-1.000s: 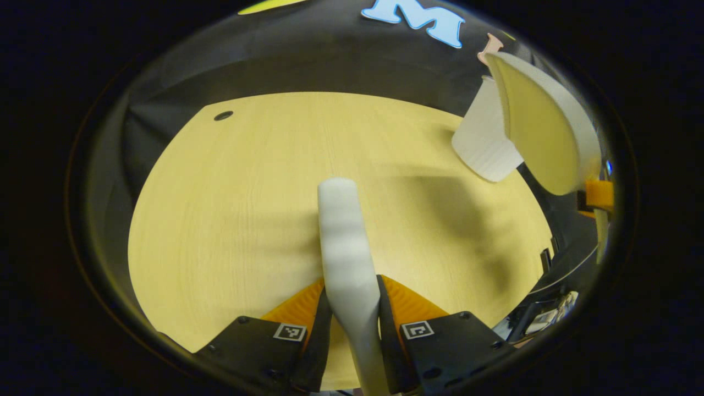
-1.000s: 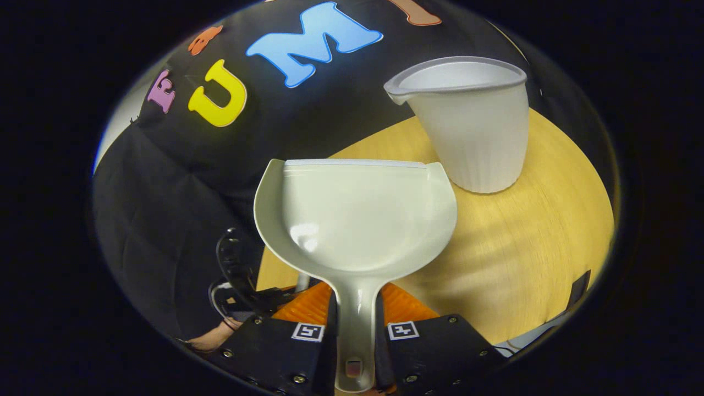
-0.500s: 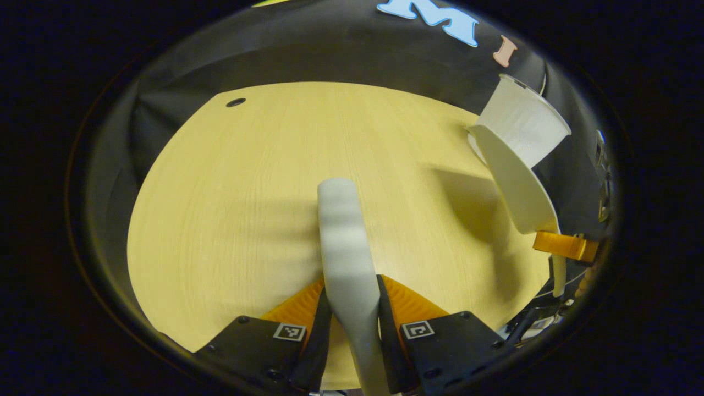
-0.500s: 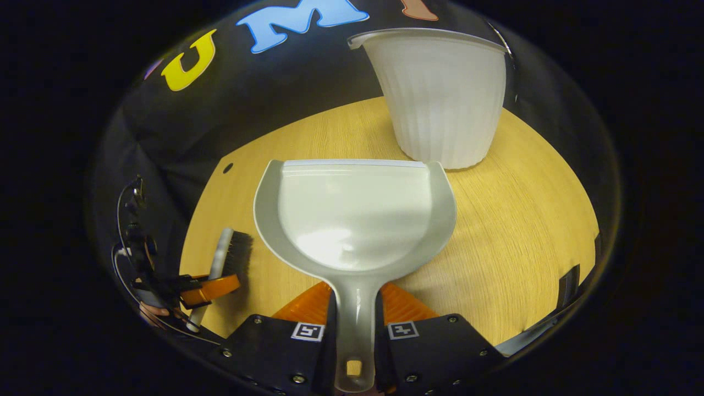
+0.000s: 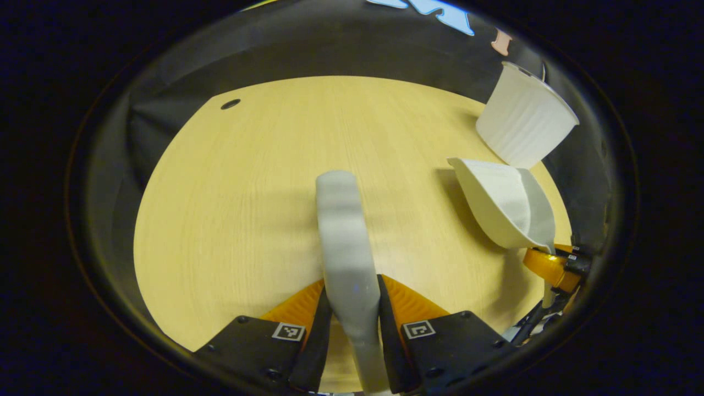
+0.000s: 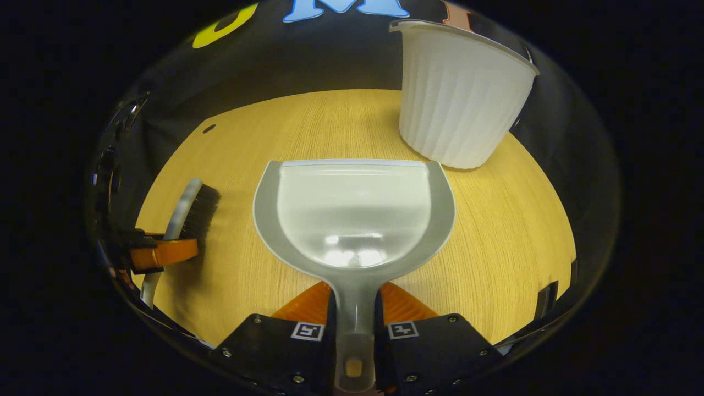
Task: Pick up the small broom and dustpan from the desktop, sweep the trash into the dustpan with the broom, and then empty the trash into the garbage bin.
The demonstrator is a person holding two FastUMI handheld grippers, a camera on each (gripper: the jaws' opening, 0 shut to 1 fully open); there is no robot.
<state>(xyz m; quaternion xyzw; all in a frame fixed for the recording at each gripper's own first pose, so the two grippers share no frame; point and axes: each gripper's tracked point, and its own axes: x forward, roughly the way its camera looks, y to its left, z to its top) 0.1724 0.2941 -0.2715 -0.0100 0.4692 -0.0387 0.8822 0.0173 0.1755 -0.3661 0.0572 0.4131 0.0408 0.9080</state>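
My left gripper (image 5: 352,286) is shut on the small broom (image 5: 342,231), whose pale back runs forward over the wooden table (image 5: 231,192). In the right gripper view the broom (image 6: 190,212) hangs at the left with its black bristles turned toward the dustpan, the left gripper (image 6: 162,253) holding it. My right gripper (image 6: 355,294) is shut on the handle of the grey dustpan (image 6: 355,214), held level just above the table, nothing visible in its tray. The dustpan (image 5: 506,203) and right gripper (image 5: 553,267) show at the right. The white ribbed garbage bin (image 6: 459,93) stands upright beyond the pan.
The bin (image 5: 525,124) stands near the table's far right edge. A small dark cable hole (image 5: 230,104) marks the far left corner of the table. Black cloth walls close in behind the table.
The right gripper has swung the dustpan down and back from beside the bin's rim to level, low over the table. The broom has come into the right gripper view; the left gripper barely moved.
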